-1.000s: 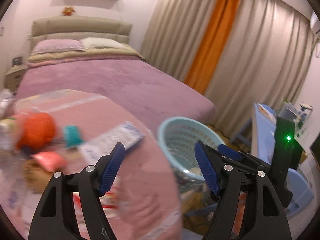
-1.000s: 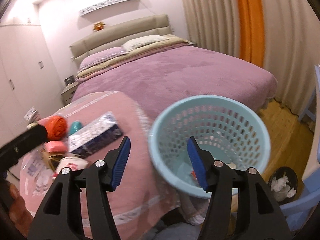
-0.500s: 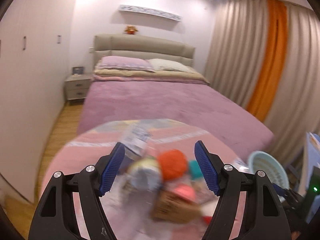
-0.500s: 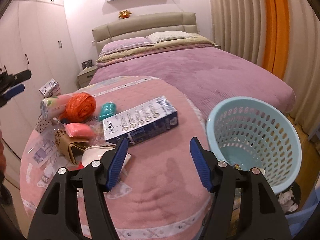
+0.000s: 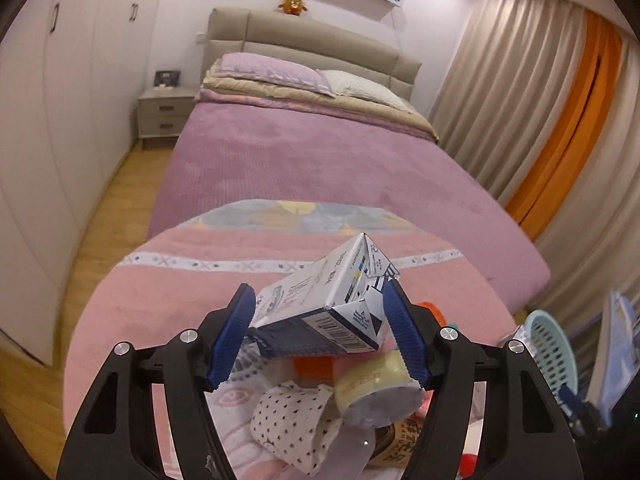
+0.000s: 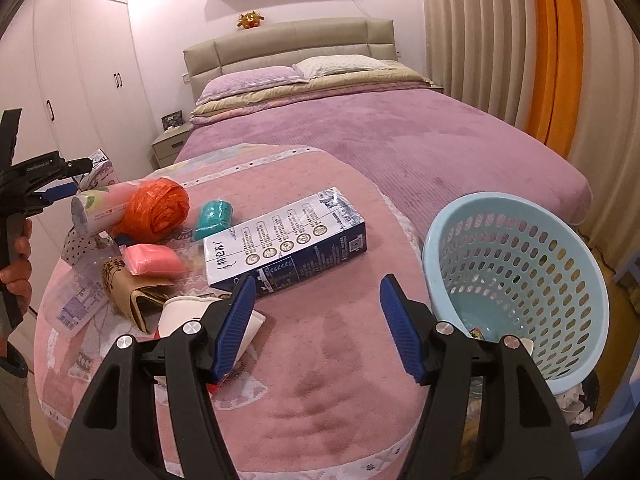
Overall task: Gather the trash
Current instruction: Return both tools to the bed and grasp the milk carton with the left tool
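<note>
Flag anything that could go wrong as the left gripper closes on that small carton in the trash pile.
1. The left gripper is closing on the tilted small carton, which lies propped on other trash; it may slip or twist out.
2. The cylindrical tube lies just beneath it; the right-hand pad may nudge it off the table.
3. The blue basket sits beyond the table's far side, so the carry crosses the pile.

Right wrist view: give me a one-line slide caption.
Open right gripper hovers over the pink-covered table, trash pile left, milk carton ahead, blue basket right.
</note>
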Demonstrator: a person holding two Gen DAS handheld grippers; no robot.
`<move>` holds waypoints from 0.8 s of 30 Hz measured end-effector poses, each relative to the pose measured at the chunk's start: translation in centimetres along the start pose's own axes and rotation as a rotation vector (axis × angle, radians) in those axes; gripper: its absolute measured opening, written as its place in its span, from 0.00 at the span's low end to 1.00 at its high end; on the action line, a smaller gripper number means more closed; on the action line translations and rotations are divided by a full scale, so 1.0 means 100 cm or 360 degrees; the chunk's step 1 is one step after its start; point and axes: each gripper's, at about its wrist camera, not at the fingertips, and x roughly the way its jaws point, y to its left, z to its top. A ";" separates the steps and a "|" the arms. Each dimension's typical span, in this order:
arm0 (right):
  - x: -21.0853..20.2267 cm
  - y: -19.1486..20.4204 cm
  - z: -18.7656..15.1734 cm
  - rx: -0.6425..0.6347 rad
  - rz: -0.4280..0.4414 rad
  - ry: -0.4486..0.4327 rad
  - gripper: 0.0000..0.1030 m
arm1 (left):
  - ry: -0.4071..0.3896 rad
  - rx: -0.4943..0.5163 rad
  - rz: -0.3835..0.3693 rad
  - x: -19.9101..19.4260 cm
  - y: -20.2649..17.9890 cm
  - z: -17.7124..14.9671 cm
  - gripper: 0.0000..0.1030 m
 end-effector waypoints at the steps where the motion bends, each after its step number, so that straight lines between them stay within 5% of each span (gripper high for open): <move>1: 0.000 0.001 0.000 -0.0006 0.0004 0.0000 0.59 | -0.0003 -0.0009 -0.0001 -0.003 0.003 -0.001 0.63; 14: -0.001 0.024 -0.005 -0.0062 0.0058 0.0010 0.59 | -0.0030 -0.0120 0.0071 -0.056 0.066 -0.060 0.61; 24: -0.011 0.033 -0.005 -0.0091 0.0051 -0.0012 0.59 | 0.0078 -0.0142 -0.0060 -0.060 0.097 -0.100 0.66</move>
